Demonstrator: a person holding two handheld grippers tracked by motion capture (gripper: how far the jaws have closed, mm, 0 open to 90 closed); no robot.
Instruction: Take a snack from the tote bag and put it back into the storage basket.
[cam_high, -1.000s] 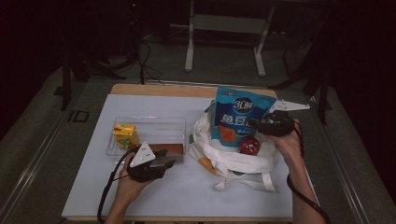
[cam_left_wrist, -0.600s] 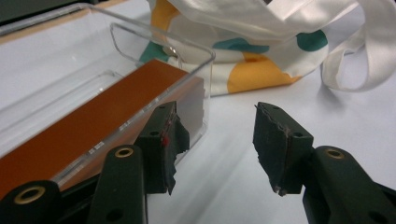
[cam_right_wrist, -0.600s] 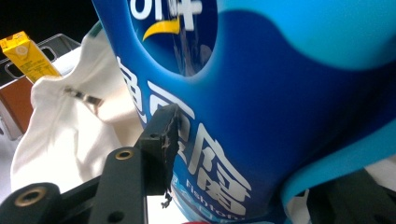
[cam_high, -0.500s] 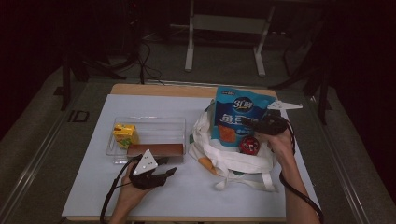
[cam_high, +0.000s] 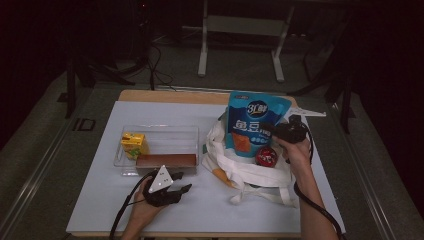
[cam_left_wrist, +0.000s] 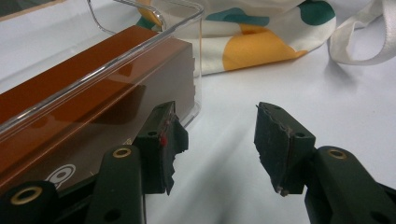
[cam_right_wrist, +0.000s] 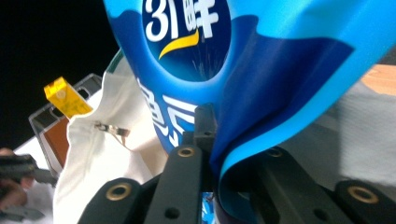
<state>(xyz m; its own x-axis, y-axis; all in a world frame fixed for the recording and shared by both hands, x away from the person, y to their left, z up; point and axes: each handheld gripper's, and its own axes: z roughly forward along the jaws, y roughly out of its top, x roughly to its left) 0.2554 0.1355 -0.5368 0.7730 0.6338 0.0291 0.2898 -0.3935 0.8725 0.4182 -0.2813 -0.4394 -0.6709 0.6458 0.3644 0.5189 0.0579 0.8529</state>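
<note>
Dark room, cables and a stand's legs on the floor, and the white-topped bench (cam_high: 100, 200) out front. From the high view, take the cloth bag (cam_high: 250, 172) as our marker: the blue snack pouch (cam_high: 255, 127) stands upright in it, a red round item (cam_high: 266, 156) just beside the pouch in the bag's mouth. The right tongs (cam_high: 267, 129) have just been closing and now pinch the pouch's edge. Left of the bag sits the clear tray (cam_high: 190, 132), holding a yellow carton (cam_high: 134, 145) and a brown box (cam_high: 166, 160). The left tongs (cam_high: 182, 182) hover low, left of the bag and just in front of the tray.

Left gripper view: tongs (cam_left_wrist: 219, 140) apart, nothing between them, brown box (cam_left_wrist: 70, 116) behind the tray wall (cam_left_wrist: 198, 56), bag (cam_left_wrist: 261, 42) beyond.

Right gripper view: tongs (cam_right_wrist: 212, 144) clamped on the pouch (cam_right_wrist: 261, 70), bag (cam_right_wrist: 102, 154) to the left below it.
</note>
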